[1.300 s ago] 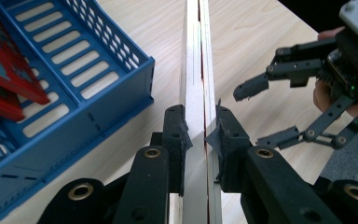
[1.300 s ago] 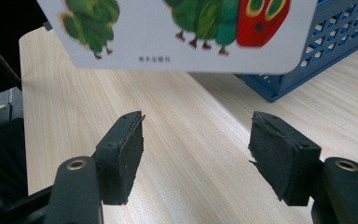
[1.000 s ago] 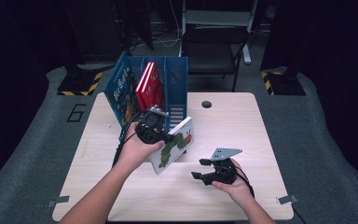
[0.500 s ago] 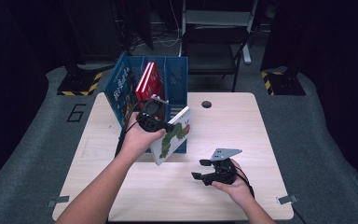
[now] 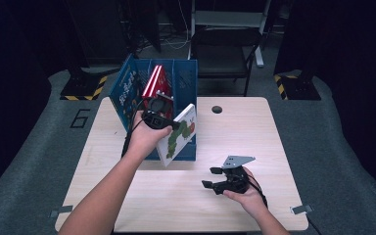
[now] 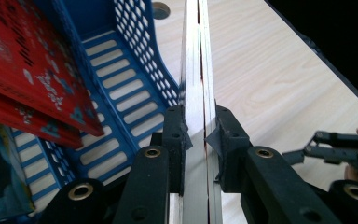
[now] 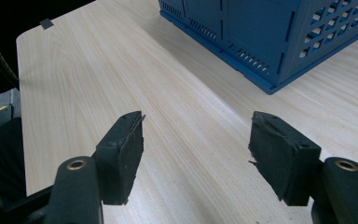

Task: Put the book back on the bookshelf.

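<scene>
Left gripper (image 5: 176, 126), black and two-jawed, is clamped on the edge of a thin white board book with a green caterpillar on its cover (image 5: 178, 137). In the left gripper view both pads press flat on the white page edges of the book (image 6: 196, 70), one each side. The book is held tilted, its lower corner at the front wall of the blue perforated plastic file organiser (image 5: 186, 83), right-hand end; whether that corner rests on the table or hangs free is hard to say from the high view.

Inside the organiser: a red book (image 5: 154, 84) leans in the middle compartment, and a blue book with pale lettering (image 5: 127, 90) stands against the left wall. In the left gripper view the rightmost slot floor (image 6: 116, 93) lies bare beside the held book.

Right gripper (image 5: 214, 177), black with a grey three-cornered plate on top, sits low over the light wooden table (image 5: 254, 132), well apart from the organiser. Jaws stand wide with nothing between them; bare table grain shows in the gap (image 7: 196, 140).
</scene>
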